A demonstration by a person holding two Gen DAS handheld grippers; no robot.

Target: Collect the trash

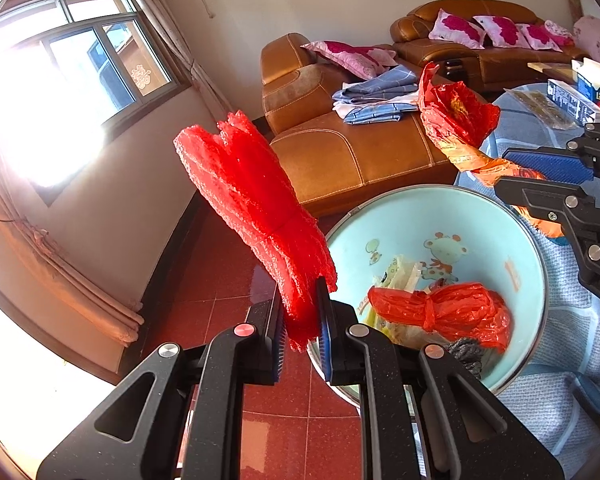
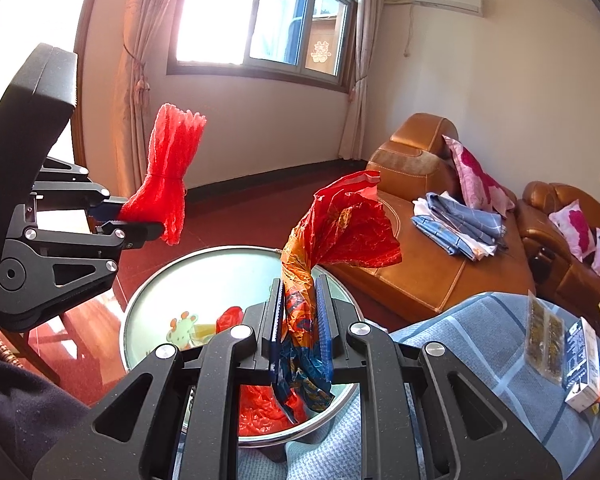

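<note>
My left gripper [image 1: 302, 320] is shut on a red foam net sleeve [image 1: 252, 208], held up just left of a light blue cartoon basin [image 1: 460, 216]. The net [image 2: 172, 176] and left gripper [image 2: 140, 220] also show in the right wrist view. My right gripper [image 2: 298, 316] is shut on a crumpled red and orange foil wrapper [image 2: 340, 232], held over the basin [image 2: 204, 264]. In the left wrist view the wrapper [image 1: 456, 116] hangs from the right gripper [image 1: 540, 178] at the basin's far rim. The basin holds a knotted red plastic bag [image 1: 440, 308], pale wrappers and a dark scrap.
The basin sits on a blue checked cloth [image 2: 480, 332] with a snack packet [image 2: 544, 336] and small boxes [image 2: 584, 364] at the right. A brown leather sofa [image 1: 340, 148] with folded clothes and pink pillows stands behind. The floor is red tile [image 1: 220, 280].
</note>
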